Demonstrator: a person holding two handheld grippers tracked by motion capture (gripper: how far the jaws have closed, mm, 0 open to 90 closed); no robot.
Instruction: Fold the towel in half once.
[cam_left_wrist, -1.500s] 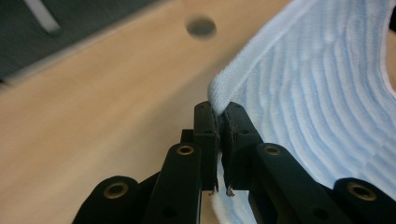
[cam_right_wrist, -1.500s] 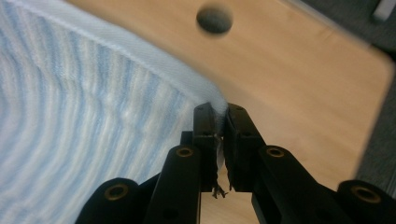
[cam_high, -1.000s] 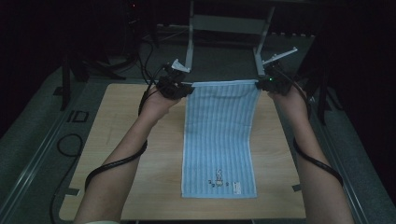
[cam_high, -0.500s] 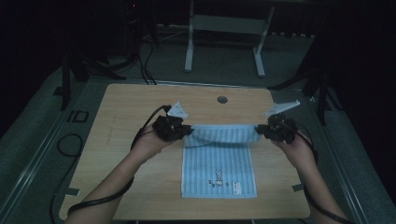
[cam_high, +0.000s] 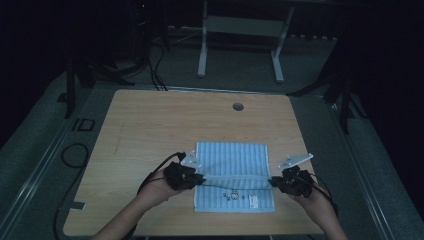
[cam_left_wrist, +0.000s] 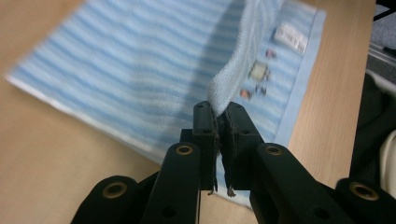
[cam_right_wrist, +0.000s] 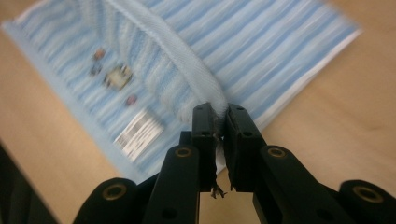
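— Changed since a second ago? Far edge of the towel (cam_high: 231, 159) carried from the back of the table (cam_high: 150, 125) down toward the near hem.

— Meaning a fold in half, nearly laid (edge not yet released). Tongs?

— Left gripper (cam_high: 197, 178) pinched tight on one corner of that edge, right gripper (cam_high: 274, 182) likewise on the other; taut between them, just above the lower layer.

— Fabric?

— Soft terry, pale blue stripes, plain border, small embroidered motif (cam_high: 232, 195) and white label (cam_high: 253, 200) near the front. Lying mid-table, front half, on smooth wood grain.
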